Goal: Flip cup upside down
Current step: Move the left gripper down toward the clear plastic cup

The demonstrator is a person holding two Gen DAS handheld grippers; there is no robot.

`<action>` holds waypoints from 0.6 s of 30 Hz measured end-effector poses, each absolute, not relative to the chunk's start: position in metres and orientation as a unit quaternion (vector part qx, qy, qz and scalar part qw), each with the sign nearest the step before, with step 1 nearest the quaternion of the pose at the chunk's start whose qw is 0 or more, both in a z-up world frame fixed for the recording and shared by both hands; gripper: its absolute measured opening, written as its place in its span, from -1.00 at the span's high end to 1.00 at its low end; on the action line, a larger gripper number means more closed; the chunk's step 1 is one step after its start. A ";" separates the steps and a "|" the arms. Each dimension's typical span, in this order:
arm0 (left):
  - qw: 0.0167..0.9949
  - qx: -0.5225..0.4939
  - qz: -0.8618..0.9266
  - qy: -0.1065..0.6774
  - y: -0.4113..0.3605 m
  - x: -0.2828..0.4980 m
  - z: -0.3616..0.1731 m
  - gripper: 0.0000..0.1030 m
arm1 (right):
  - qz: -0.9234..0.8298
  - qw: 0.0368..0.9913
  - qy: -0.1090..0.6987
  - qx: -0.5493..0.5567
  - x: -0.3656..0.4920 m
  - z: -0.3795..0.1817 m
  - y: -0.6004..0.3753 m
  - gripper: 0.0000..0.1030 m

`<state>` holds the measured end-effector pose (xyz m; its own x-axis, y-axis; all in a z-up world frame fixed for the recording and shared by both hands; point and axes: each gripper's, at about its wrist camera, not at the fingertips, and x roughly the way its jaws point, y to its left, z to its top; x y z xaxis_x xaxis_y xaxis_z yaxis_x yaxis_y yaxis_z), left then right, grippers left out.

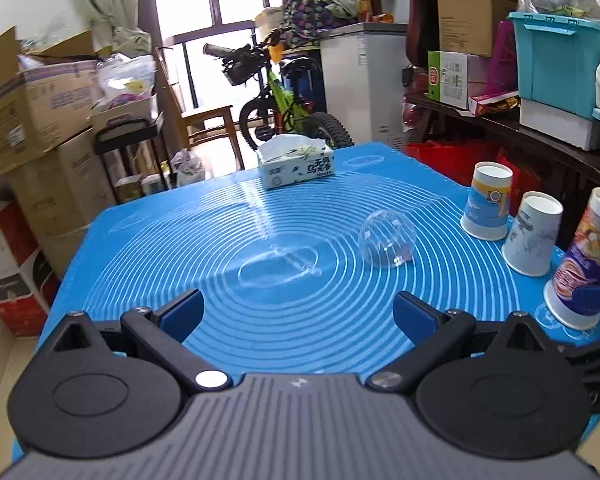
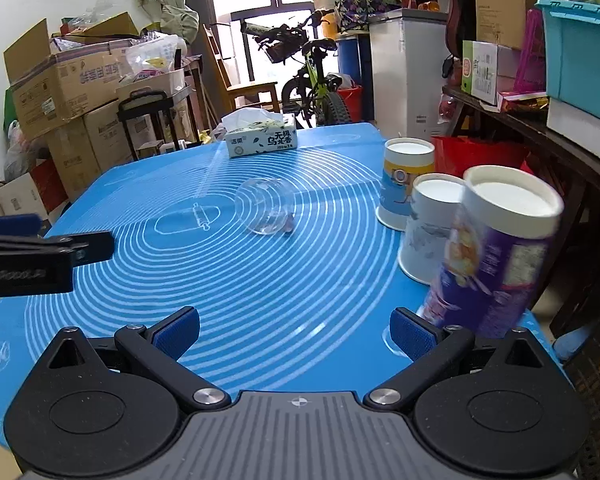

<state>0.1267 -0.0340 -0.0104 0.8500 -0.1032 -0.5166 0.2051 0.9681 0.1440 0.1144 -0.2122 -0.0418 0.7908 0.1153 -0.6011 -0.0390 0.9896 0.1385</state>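
Observation:
A clear glass cup (image 1: 387, 238) lies on its side on the blue mat (image 1: 180, 240); it also shows in the right wrist view (image 2: 265, 208). Three paper cups stand upside down along the right edge: a blue-and-yellow one (image 1: 487, 205) (image 2: 404, 182), a white one (image 1: 533, 234) (image 2: 430, 227) and a purple one (image 1: 586, 258) (image 2: 496, 252). My left gripper (image 1: 298, 314) is open and empty, short of the glass. My right gripper (image 2: 296, 332) is open and empty, its right finger (image 2: 412, 334) beside the purple cup's base. The left gripper also shows at the left of the right wrist view (image 2: 44, 256).
A tissue box (image 1: 296, 162) (image 2: 262, 136) sits at the mat's far edge. Behind stand a bicycle (image 1: 284, 96), cardboard boxes (image 1: 40, 120), a white freezer (image 1: 364, 80) and a cluttered shelf (image 1: 540, 120) at right.

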 end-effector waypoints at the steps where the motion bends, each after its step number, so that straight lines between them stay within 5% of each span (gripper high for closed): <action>1: 0.956 0.101 -0.083 0.261 -0.035 0.134 -0.012 -0.94 | 0.039 0.944 0.321 0.059 0.122 -0.044 -0.210 -1.00; 18: 0.918 0.100 -0.176 0.341 -0.090 0.269 -0.006 -0.94 | 0.019 0.942 0.332 0.055 0.202 -0.077 -0.199 -1.00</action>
